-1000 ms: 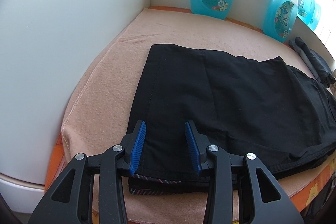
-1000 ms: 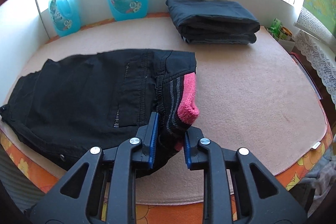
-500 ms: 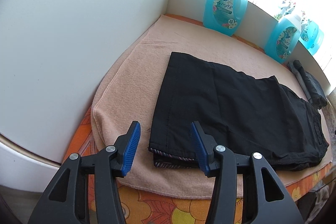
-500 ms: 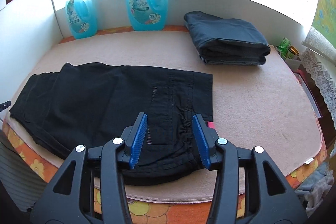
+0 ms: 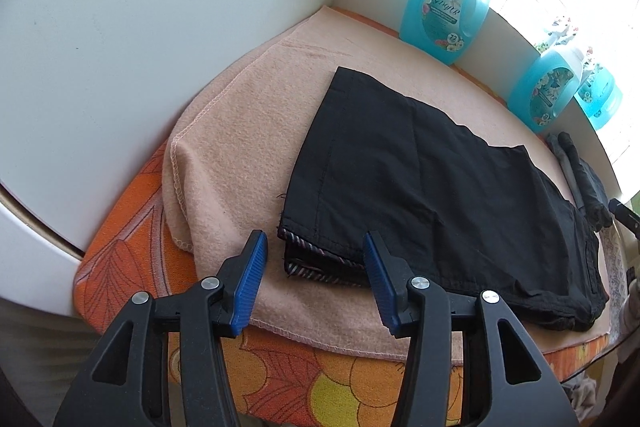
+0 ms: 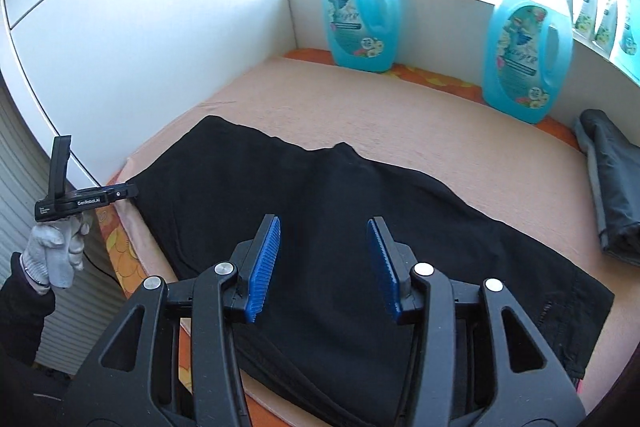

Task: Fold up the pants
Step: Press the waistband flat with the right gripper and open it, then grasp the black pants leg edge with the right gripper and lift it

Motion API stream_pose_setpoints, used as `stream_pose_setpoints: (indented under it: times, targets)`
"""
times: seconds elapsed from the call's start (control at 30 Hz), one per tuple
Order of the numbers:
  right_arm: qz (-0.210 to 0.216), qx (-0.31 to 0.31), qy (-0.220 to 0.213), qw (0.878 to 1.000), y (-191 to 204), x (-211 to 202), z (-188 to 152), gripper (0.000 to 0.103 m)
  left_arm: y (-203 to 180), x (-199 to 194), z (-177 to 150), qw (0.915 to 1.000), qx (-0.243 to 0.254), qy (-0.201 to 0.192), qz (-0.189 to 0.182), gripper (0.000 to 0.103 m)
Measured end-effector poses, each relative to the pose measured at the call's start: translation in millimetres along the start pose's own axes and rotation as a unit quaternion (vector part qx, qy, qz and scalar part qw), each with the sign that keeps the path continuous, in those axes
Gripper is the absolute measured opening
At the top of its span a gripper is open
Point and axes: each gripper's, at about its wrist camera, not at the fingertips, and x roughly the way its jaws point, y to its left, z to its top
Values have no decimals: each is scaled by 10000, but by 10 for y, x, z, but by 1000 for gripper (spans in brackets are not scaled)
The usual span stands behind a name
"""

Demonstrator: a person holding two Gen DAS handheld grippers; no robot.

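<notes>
The black pants (image 5: 432, 187) lie folded flat on the peach blanket (image 5: 240, 131); striped lining shows at the near hem. My left gripper (image 5: 314, 279) is open and empty, just short of that hem. In the right wrist view the pants (image 6: 320, 211) spread under my right gripper (image 6: 326, 263), which is open and empty above their middle. The left gripper's body shows at the left of the right wrist view, held in a gloved hand (image 6: 52, 251).
Blue detergent bottles (image 5: 444, 15) (image 6: 524, 59) stand along the back ledge. A folded dark grey garment (image 6: 608, 187) lies at the right. A white wall (image 5: 140, 47) closes the left side. The orange floral cover (image 5: 320, 375) marks the front edge.
The right gripper let go of the waistband with its pink lining, opened and swung left over the pants. The left gripper backed off from the hem toward the table's front edge.
</notes>
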Motion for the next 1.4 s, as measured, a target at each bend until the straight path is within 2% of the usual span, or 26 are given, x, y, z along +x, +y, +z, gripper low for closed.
stream_pose_setpoints:
  times: [0.13,0.3,0.47,0.63,0.7,0.73,0.8,0.97,1.17,1.27,1.3,1.4]
  targets:
    - [618,-166,350,9973,342,445,257,47,9,-11,-17,9999,-104,-106,28,48]
    - [1378,-374,975,9849,844,1064,478,47,60,-72,-98,9989,-359,-219,-184,48]
    - [1645,-582,1466,9737,1238,1514,494,47,20,-77,-116,9981,-469,-261,-288,49]
    - [1871,-419,1736,9660,1364,1727,549,47,31,-67,-82,9956,-679,-382,-522,48]
    - [1929,-338,1800,9640,1428,1821,647,48,-18,-86,-86,9957,-560,-479,-554,48]
    - [1955,-313,1856,9625,1474,1868,700,50,-45,-92,-88,9958,-490,-508,-576,44]
    - [1991,-255,2014,9587,1599,1996,827,53,-80,-111,-93,9950,-448,-595,-658,39]
    - [1961,-425,2416,9494,1993,2321,1069,53,-112,-112,-78,9937,-426,-698,-763,38]
    - [1506,-935,3015,9368,2373,2696,1051,53,-149,-102,-66,9928,-389,-782,-821,38]
    - [1360,-1173,3020,9362,2452,2693,1002,54,-168,-92,-72,9931,-326,-801,-792,38]
    - [1330,-1229,3008,9363,2465,2687,994,53,-172,-87,-74,9933,-306,-809,-766,38]
    - [1070,-1462,2895,9399,2489,2670,967,32,-175,-86,-85,9931,-327,-865,-727,39]
